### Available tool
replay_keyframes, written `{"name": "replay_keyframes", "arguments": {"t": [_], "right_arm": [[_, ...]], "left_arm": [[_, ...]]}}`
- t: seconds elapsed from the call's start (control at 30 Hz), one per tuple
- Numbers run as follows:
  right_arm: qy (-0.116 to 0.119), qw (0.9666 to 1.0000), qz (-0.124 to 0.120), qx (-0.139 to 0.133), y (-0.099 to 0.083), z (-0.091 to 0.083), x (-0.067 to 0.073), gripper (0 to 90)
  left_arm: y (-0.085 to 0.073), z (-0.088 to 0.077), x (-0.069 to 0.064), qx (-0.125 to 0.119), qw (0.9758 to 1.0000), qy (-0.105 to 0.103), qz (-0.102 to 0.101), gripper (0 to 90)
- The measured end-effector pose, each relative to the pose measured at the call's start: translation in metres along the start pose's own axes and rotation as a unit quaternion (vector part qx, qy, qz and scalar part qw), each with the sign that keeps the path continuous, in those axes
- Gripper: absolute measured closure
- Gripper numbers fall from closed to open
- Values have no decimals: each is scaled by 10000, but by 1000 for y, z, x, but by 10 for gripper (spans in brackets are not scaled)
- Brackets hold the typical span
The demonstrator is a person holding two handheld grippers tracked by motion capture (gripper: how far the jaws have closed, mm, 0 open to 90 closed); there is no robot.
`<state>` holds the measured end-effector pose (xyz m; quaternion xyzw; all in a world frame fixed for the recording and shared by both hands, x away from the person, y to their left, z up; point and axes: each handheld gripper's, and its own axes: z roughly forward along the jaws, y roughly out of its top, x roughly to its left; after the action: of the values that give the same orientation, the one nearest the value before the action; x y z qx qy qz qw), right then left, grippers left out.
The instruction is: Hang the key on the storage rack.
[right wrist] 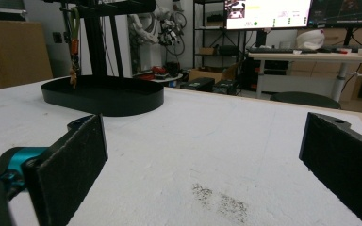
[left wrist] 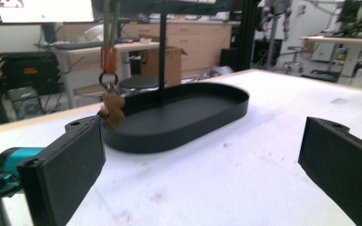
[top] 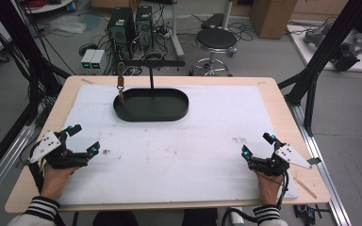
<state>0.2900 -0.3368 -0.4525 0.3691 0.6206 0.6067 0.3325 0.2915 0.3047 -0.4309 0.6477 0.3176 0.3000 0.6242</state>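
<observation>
Well apart, left tongs (top: 83, 140) and right tongs (top: 258, 144) both gape near the black tray (top: 151, 105).

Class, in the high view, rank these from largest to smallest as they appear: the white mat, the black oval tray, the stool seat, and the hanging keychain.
1. White mat
2. Black oval tray
3. Stool seat, though it stands farther off, so its true size is unsure
4. Keychain

– Is there any writing I could read out to you from here?
– None. The monitor (right wrist: 267, 13) behind my right claw glows, but its text is far too small and blurred to read.
</observation>
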Motion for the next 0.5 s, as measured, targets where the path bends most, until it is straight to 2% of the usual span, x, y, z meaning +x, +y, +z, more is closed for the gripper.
{"name": "replay_keyframes", "arguments": {"t": [0.07,0.23,0.3,0.37,0.4,0.5], "right_arm": [[5,10000,-1,2,0,0,0,5],[0,10000,0,9,0,0,0,5],[-3,10000,5,6,0,0,0,5],[-11,10000,-12,-3,0,0,0,5],[-11,10000,-12,-3,0,0,0,5],[-6,10000,-19,10,0,1,0,5]], "left_arm": [[-5,-2,0,6,10000,40,-85,17],[-14,-6,-3,-120,9999,104,-65,17],[-21,-5,-6,7,9999,126,-78,17],[-21,-6,-11,-42,9997,182,174,16],[-21,-6,-12,-34,9996,185,213,16],[-22,-7,-10,-88,9997,209,117,17]]}}
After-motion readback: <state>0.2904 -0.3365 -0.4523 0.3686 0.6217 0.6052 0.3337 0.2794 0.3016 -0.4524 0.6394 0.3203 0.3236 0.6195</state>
